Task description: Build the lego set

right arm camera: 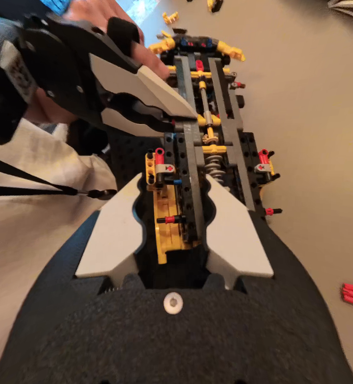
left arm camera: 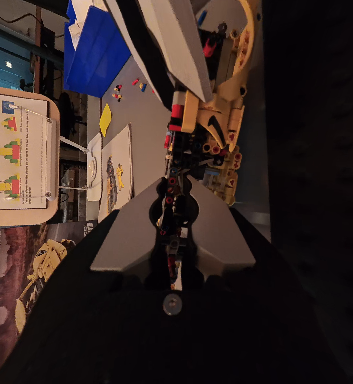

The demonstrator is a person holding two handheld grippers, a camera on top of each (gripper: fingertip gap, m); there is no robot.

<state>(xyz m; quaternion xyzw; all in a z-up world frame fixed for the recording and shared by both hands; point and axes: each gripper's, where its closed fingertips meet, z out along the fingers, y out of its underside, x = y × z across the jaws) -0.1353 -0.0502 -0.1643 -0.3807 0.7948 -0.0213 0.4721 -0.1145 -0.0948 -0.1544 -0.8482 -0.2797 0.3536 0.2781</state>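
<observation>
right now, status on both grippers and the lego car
Left gripper shut on lego car. Right gripper clamped on its yellow side panel. Car half built, loose pieces on table. Nothing in the way.

Black grippers, grey jaws, white sleeve
</observation>
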